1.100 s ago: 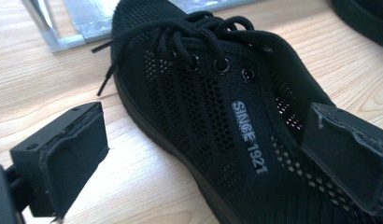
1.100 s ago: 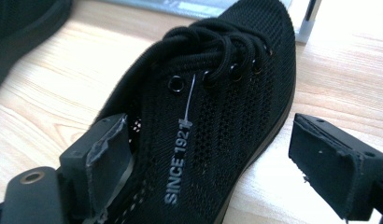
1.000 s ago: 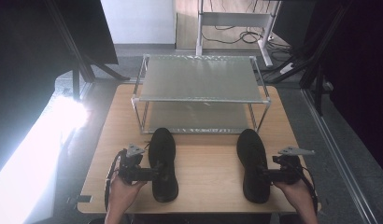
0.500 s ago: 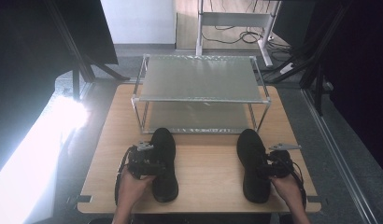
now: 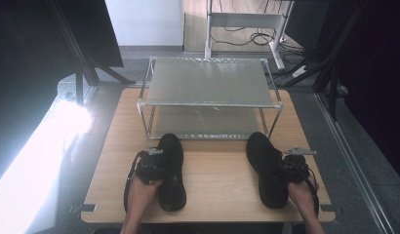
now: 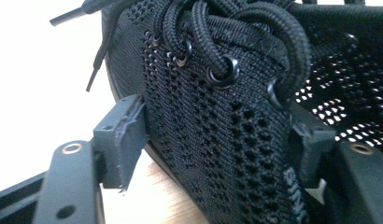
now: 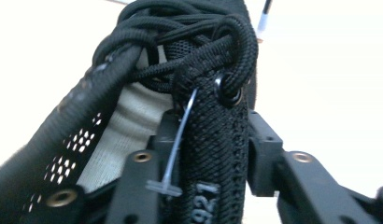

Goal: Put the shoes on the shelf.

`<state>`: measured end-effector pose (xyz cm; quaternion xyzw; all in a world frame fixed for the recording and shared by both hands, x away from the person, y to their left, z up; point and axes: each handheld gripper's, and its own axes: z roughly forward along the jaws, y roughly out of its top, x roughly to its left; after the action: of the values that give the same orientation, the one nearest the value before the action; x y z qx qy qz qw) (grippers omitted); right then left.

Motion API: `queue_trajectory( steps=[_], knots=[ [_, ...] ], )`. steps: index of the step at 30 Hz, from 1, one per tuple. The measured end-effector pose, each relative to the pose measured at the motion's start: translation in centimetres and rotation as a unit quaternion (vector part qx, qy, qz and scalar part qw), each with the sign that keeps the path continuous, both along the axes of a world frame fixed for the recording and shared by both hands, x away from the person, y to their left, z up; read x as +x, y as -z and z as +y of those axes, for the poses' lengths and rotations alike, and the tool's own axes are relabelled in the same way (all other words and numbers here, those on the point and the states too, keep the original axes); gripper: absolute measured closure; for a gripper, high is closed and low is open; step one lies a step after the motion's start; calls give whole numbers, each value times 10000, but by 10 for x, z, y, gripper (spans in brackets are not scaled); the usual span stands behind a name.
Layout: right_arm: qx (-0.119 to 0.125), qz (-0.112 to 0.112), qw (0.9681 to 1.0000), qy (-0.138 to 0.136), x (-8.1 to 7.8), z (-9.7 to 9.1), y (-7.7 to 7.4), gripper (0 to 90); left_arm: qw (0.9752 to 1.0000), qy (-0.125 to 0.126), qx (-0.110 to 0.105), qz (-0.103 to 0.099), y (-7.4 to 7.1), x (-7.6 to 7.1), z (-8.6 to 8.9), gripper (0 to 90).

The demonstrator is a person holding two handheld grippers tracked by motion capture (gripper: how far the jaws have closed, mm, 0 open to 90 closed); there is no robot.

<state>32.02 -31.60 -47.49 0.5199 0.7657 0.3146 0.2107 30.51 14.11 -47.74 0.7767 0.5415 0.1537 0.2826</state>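
Two black mesh lace-up shoes lie toe-away on the wooden table [image 5: 217, 180]. My left gripper [image 5: 156, 168] reaches over the left shoe [image 5: 171, 146] from its left side. In the left gripper view its jaws [image 6: 217, 144] have just been closing around the shoe's laced side wall [image 6: 217, 107]. One pad [image 6: 122, 140] meets the mesh outside and the other sits inside, with no squeeze visible. My right gripper [image 5: 286, 170] is at the right shoe [image 5: 261, 161]. Its jaws [image 7: 213, 140] have just closed and pinch that shoe's eyelet edge [image 7: 217, 177] flat.
A two-tier metal wire rack [image 5: 208, 80] stands at the back of the table, just beyond the shoes' toes. Bare wood lies between the two shoes. Dark frame posts and a bright floor surround the table.
Both hands have moved inward and down onto the shoes: the left gripper to the right onto the left shoe, the right gripper to the left onto the right shoe.
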Motion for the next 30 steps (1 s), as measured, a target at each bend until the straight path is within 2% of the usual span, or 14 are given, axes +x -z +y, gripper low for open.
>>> queue_trajectory(
  steps=[4, 8, 9, 11, 13, 15, 17, 19, 21, 23, 24, 25, 28, 30],
  knots=[
    [134, -24, 9999, 98, 0, -4, 0, 691, 9999, -54, 76, -39, -3, -3, 1, 457],
    [396, -33, 9990, 196, -1, -9, 0, 702, 9999, 10, 93, -120, -7, -7, 9, 693],
    [434, -28, 9988, 207, -1, -10, 0, 705, 9997, -22, 175, -168, -8, -8, 12, 728],
    [480, -10, 9986, 219, -1, -10, 0, 706, 9996, -33, 198, -197, -8, -9, 14, 752],
    [625, 25, 9977, 243, -1, -14, 0, 712, 9997, -20, 119, -210, -7, -8, 20, 801],
    [676, 27, 9974, 250, -1, -15, 0, 714, 9997, -15, -97, -217, -6, -8, 27, 805],
    [880, 71, 9957, 262, -1, -18, 1, 717, 9992, -43, -349, -214, -5, -8, 36, 815],
    [1173, 137, 9926, 291, 0, -22, 2, 717, 9976, -104, -660, -196, -3, -8, 43, 823],
    [1240, 142, 9917, 302, 0, -23, 2, 717, 9956, -167, -903, -170, -1, -8, 49, 824],
    [1551, 193, 9872, 324, 0, -26, 4, 718, 9937, -220, -1088, -147, 0, -8, 53, 825],
    [1868, 284, 9815, 324, 0, -29, 5, 718, 9908, -211, -1333, -102, 2, -7, 55, 824],
    [1868, 284, 9815, 324, 0, -29, 5, 718, 9908, -211, -1333, -102, 2, -7, 55, 824],
    [2107, 316, 9766, 293, 0, -30, 5, 717, 9855, -198, -1681, -72, 3, -7, 54, 825],
    [2265, 316, 9731, 279, 0, -29, 5, 717, 9833, -193, -1806, -101, 2, -7, 52, 824]
  ],
)
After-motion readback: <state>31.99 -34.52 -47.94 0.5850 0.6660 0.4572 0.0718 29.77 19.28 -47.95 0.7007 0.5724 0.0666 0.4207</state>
